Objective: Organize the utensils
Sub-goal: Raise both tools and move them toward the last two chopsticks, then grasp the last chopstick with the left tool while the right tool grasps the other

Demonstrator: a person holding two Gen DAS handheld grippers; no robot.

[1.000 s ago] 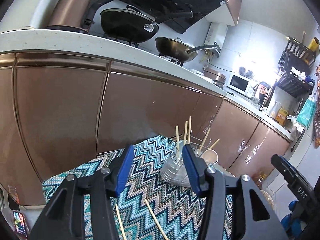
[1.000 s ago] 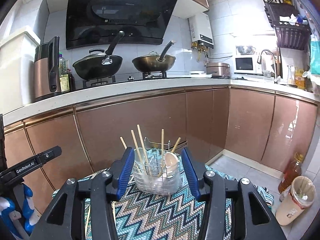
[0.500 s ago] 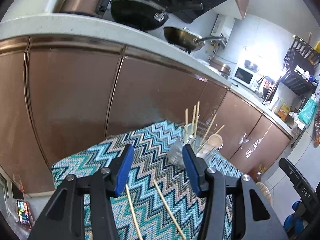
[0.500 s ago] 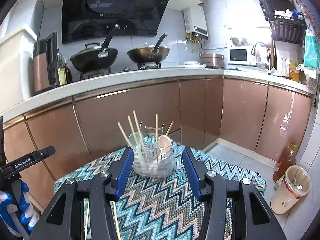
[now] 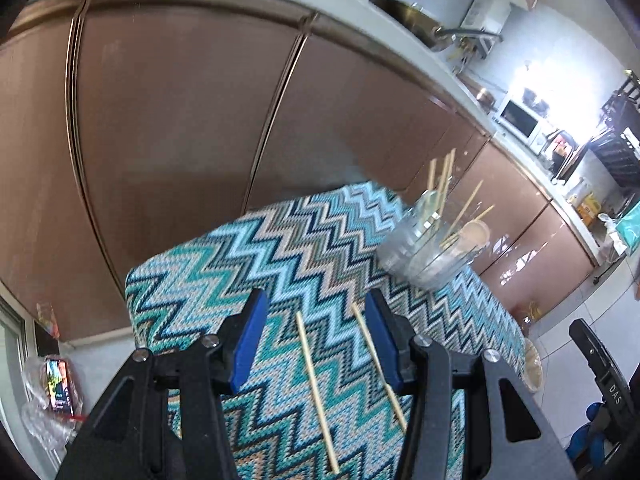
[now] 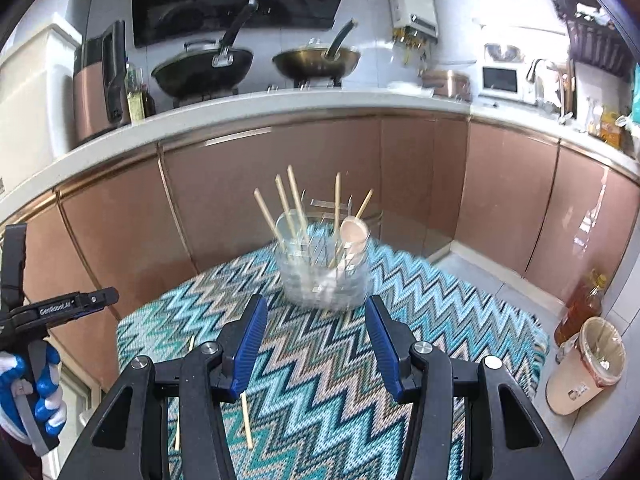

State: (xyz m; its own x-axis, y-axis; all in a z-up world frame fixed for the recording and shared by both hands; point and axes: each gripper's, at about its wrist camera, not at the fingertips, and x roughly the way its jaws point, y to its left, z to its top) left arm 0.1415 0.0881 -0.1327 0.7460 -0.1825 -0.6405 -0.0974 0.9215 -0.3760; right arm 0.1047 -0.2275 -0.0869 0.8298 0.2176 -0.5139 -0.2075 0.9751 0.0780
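A clear utensil holder [image 6: 325, 272] stands at the far side of a small table with a zigzag cloth [image 6: 420, 320]. It holds several wooden chopsticks and a wooden spoon [image 6: 354, 232]. It also shows in the left wrist view [image 5: 430, 248]. Two loose chopsticks lie on the cloth: one [image 5: 316, 384] between my left gripper's fingers, the other [image 5: 378, 364] beside the right finger. My left gripper [image 5: 316, 340] is open and empty above them. My right gripper [image 6: 316, 344] is open and empty, short of the holder. A loose chopstick [image 6: 246, 420] lies under it.
Brown kitchen cabinets [image 6: 280, 184] stand close behind the table. The counter carries two woks [image 6: 204, 68], a kettle [image 6: 100, 84] and a microwave [image 6: 500, 78]. A bin [image 6: 584, 364] and an oil bottle [image 6: 580, 304] stand on the floor at the right.
My left gripper has tilted down toward the cloth, so the two loose chopsticks now lie between and beside its fingers. My right gripper has drawn back a little from the holder. Both stay open.
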